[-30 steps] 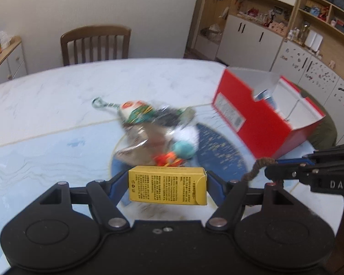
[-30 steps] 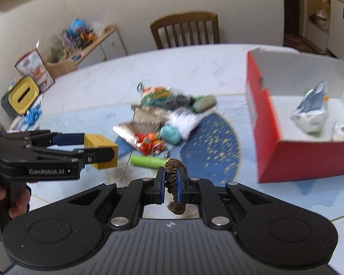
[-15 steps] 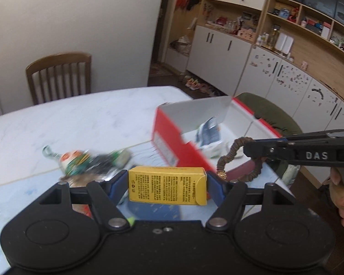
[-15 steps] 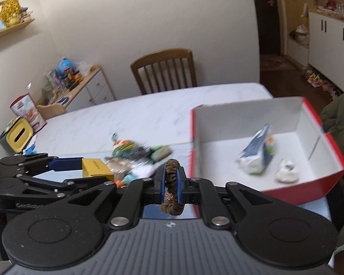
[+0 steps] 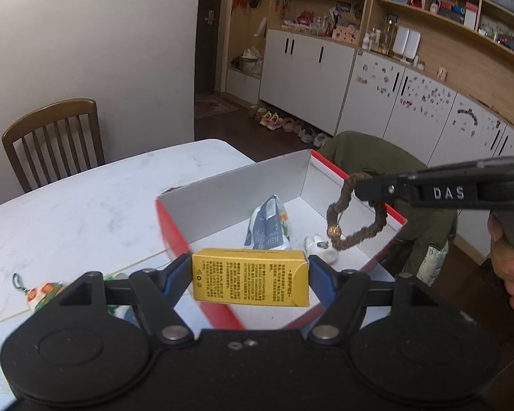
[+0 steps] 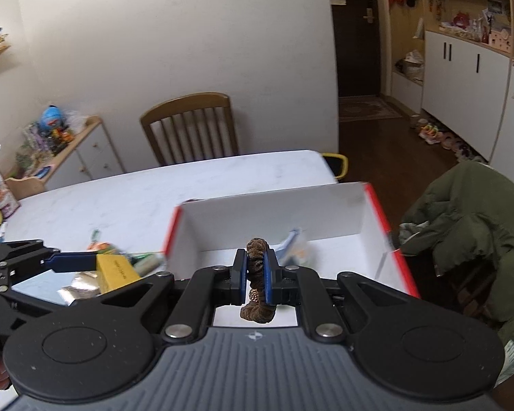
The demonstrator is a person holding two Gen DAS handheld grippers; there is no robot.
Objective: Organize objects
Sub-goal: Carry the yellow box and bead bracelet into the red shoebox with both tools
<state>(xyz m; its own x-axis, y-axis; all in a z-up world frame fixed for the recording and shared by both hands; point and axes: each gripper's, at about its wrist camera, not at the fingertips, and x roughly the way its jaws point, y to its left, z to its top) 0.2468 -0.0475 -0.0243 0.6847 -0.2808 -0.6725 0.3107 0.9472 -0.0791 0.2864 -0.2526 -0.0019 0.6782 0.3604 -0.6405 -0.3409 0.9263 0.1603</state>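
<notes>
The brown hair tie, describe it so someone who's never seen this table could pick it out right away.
Find the red box with white inside walls at the table's edge. Above its open top, the right tongs pinch a fuzzy brown hair tie that hangs as a loop. Unlike the pouch and small white item lying inside, it is in the air and carries a gold bead.

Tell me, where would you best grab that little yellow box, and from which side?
By its two short ends, coming in level from the side, as the left gripper does now. The yellow box is a flat-sided carton lying lengthwise across the jaws, so the pads press square on its parallel end faces. That seems a steady hold, and leaves its underside clear for setting into the red box.
</notes>
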